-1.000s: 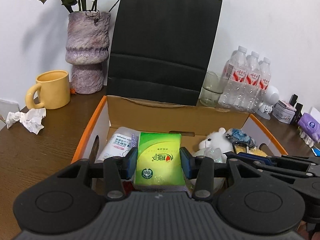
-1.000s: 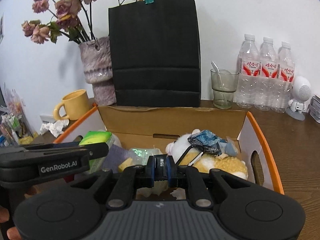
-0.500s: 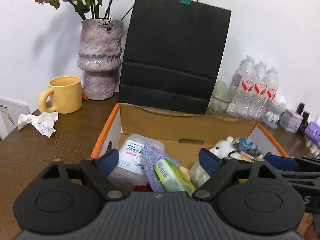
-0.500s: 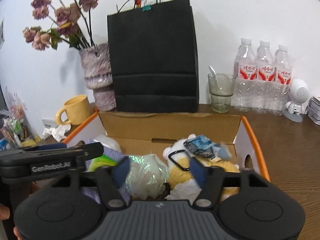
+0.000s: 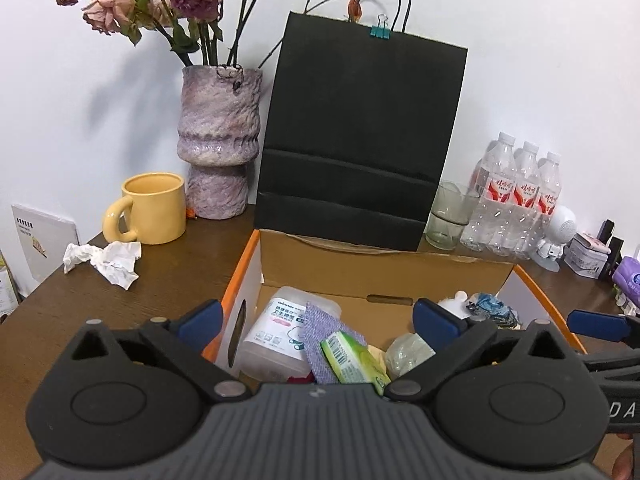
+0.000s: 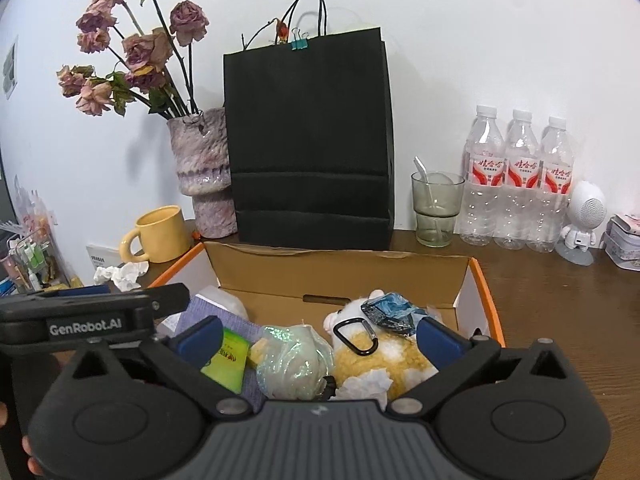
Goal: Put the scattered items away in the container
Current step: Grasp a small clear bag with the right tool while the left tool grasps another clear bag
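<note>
The blue-padded fingers [image 5: 200, 319] of my left gripper [image 5: 316, 320] stand wide apart, having just been opening, and nothing is between them; the green tissue pack [image 5: 354, 358] lies loose below them inside the open cardboard box with orange edges [image 5: 384, 276]. The fingers [image 6: 438, 340] of my right gripper [image 6: 318, 338] are likewise spread wide, also just opened, and grip nothing.

Both grippers hover over the near side of the box. Box contents, left to right: a clear plastic tub with a white printed label [image 5: 276, 334], a purple woven cloth [image 5: 320, 332] leaning over it, the green tissue pack tilted against the cloth, a crumpled iridescent plastic wrap [image 6: 294, 360], and a white and yellow plush toy [image 6: 384, 354] with a black carabiner [image 6: 356, 336] on top of it. A crumpled blue wrapper [image 6: 390, 310] sits at the far end of the toy.

One crumpled white tissue [image 5: 106, 260] lies outside the box, on the brown wooden table [image 5: 160, 272] to the far left, just near a yellow ceramic mug [image 5: 150, 208]. A tall black paper bag [image 5: 356, 140] stands just behind the box.
</note>
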### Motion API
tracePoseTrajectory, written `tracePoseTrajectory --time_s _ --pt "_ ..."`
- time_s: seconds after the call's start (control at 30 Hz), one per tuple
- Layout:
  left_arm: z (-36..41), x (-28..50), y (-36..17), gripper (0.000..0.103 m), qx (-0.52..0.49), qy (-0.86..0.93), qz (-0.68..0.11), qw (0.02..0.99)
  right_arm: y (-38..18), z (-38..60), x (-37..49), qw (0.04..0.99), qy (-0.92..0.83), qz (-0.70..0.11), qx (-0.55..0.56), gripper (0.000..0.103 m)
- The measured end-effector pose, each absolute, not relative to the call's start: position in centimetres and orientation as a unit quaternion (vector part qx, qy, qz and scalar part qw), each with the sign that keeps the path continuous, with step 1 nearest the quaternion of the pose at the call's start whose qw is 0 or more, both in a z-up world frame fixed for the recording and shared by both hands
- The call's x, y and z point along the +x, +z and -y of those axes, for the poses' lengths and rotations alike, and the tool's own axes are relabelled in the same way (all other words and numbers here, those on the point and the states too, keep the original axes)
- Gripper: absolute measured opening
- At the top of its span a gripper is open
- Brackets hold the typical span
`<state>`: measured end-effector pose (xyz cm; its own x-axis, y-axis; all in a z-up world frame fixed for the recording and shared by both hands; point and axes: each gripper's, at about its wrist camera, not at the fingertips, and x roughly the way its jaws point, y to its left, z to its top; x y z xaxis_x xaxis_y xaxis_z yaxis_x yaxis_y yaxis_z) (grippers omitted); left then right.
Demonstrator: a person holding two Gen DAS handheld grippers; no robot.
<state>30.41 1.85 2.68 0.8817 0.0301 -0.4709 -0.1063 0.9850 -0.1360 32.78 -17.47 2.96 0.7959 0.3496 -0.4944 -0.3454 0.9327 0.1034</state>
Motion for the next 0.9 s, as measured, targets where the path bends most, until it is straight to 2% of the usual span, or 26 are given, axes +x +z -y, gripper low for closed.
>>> tracePoseTrajectory --time_s 0.57,0.73,0.9 --pt "-3.8 21.2 4.4 0.103 -0.065 0.027 -0.198 0.978 5.2 20.7 22.7 0.966 0.157 -0.203 0.006 0.103" --pt "-4.7 18.4 3.2 0.103 -0.056 0.023 -0.210 0.976 3.8 21.0 20.2 0.963 0.157 -0.220 -0.006 0.103" --pt "-5.2 17.0 1.0 0.103 -0.044 0.019 -0.244 0.969 0.3 19.8 19.5 0.947 0.168 -0.273 -0.013 0.103"
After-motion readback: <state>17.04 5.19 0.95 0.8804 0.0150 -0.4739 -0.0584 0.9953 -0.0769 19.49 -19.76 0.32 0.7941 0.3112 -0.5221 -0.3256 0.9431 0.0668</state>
